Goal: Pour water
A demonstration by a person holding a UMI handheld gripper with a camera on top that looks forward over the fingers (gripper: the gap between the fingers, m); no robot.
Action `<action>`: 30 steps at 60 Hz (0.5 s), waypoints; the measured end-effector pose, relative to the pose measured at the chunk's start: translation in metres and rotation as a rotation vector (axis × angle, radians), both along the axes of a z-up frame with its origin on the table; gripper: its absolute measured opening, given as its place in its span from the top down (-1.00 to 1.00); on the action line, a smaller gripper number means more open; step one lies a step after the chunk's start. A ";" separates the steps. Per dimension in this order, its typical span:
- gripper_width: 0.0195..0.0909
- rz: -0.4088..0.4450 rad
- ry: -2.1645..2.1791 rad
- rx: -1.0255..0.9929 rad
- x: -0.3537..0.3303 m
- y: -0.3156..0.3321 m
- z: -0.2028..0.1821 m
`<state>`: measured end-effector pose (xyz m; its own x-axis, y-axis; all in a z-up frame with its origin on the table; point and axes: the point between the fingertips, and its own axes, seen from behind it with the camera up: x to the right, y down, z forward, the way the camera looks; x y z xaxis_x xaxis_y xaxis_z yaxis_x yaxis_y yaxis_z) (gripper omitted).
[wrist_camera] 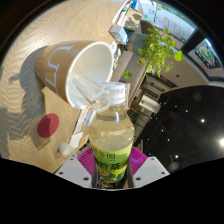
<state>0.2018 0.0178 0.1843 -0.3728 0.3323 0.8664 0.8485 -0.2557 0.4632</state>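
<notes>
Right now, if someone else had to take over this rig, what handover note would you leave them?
Gripper: fingers shut on the water bottle, pink pads at its label.
Bottle: cap off, tipped forward, mouth at the rim of the paper cup, water streaming in.
Red cap: on the table beside the cup.
Potted plant: beyond the cup, clear of the pour.
Done: bottle opened, grasped, pour begun.
Left: finish pouring, right the bottle, set it down. The water level in the cup cannot be seen.
</notes>
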 end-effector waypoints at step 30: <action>0.39 -0.083 1.085 0.118 -0.004 -0.015 0.048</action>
<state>0.1980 0.0030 0.2324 0.6275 0.2145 0.7485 0.7686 -0.3247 -0.5512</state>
